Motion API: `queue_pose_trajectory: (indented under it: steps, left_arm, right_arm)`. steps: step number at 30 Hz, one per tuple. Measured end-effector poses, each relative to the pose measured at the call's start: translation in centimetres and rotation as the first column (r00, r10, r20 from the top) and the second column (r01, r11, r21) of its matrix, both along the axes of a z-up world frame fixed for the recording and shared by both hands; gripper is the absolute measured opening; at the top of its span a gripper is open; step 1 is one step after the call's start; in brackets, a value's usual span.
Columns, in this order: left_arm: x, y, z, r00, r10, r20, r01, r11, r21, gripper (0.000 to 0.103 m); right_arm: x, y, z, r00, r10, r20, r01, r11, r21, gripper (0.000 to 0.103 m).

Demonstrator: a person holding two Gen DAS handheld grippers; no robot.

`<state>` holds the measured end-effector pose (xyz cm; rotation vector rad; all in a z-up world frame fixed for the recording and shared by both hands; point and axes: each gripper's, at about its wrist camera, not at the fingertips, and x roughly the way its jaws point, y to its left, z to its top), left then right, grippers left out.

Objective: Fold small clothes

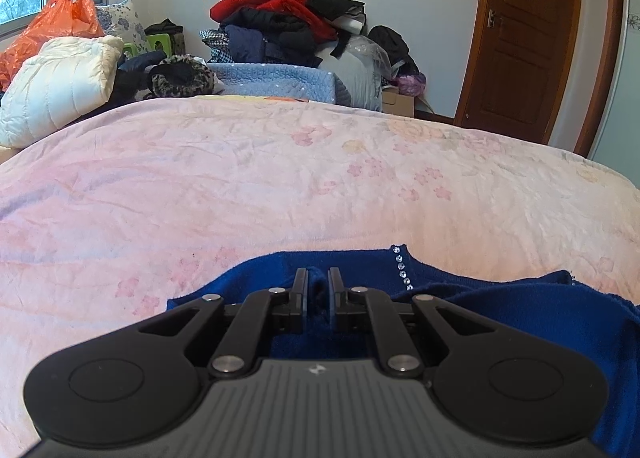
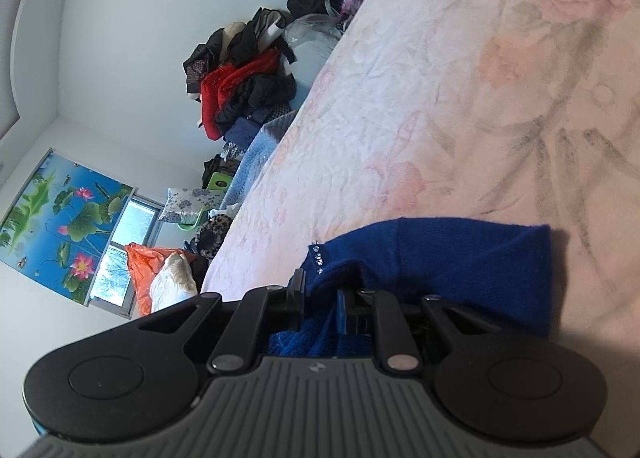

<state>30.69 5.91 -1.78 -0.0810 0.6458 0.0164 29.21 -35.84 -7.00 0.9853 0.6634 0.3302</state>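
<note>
A dark blue knit garment (image 1: 500,306) with a row of small rhinestones lies on the pink floral bedspread (image 1: 280,178), near its front edge. My left gripper (image 1: 318,290) is shut on a pinch of the blue fabric. In the right wrist view, tilted sideways, my right gripper (image 2: 322,294) is shut on a fold of the same blue garment (image 2: 460,262), which drapes over its right finger and spreads out on the bedspread (image 2: 440,98).
A heap of red, black and navy clothes (image 1: 288,14) sits on a light blue quilt (image 1: 280,78) at the back. A white puffy jacket (image 1: 60,82) and orange bag (image 1: 52,22) lie at left. A wooden door (image 1: 532,38) stands at right.
</note>
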Motion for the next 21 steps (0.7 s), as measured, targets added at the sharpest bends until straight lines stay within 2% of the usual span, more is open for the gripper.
queue_pose_trajectory:
  steps: [5,7,10,11,13,15,17,18,19,21]
  left_arm:
    - [-1.1,2.7,1.2,0.999,0.020,0.037,-0.016,0.993,-0.121,0.009]
    - [-1.0,4.1,1.4,1.000,0.025,0.006,-0.023,0.983,-0.181,0.009]
    - [-0.7,6.3,1.4,0.998,-0.028,-0.050,0.008,0.935,-0.354,0.009]
    - [-0.6,6.6,1.5,0.997,-0.044,-0.068,0.014,0.920,-0.391,0.010]
    - [-0.5,6.8,1.7,0.996,-0.046,-0.080,0.008,0.907,-0.421,0.011]
    - [-0.3,6.3,1.7,0.993,-0.053,-0.104,0.005,0.911,-0.413,0.022]
    - [0.0,5.2,1.5,0.988,-0.067,-0.141,0.013,0.934,-0.357,0.041]
    - [0.0,4.5,1.4,0.986,-0.094,-0.137,0.043,0.942,-0.334,0.044]
    - [-0.1,3.8,1.2,0.984,-0.120,-0.132,0.074,0.948,-0.310,0.050]
    - [0.0,2.4,0.9,0.984,-0.121,-0.131,0.089,0.969,-0.229,0.053]
  right_arm:
    - [-0.9,0.3,1.0,0.998,0.042,0.036,-0.041,0.999,-0.035,0.020]
    - [-1.5,0.3,1.6,0.996,0.066,0.055,-0.062,0.995,-0.072,0.019]
    - [-2.2,0.2,2.1,0.994,0.091,0.066,-0.084,0.992,-0.099,0.018]
    - [-2.3,0.1,2.2,0.994,0.093,0.066,-0.085,0.991,-0.105,0.018]
    - [-2.5,-0.1,2.4,0.993,0.092,0.068,-0.083,0.989,-0.126,0.017]
    - [-2.5,-0.3,2.5,0.996,0.071,0.062,-0.062,0.989,-0.134,0.017]
    - [-2.5,-0.5,2.5,0.998,0.030,0.054,-0.021,0.987,-0.157,0.020]
    - [-2.7,-0.4,2.7,0.999,-0.005,0.051,0.014,0.980,-0.198,0.023]
    - [-2.9,-0.2,3.0,0.998,-0.034,0.055,0.046,0.969,-0.244,0.028]
    - [-3.5,0.4,3.8,0.994,-0.034,0.102,0.062,0.958,-0.282,0.055]
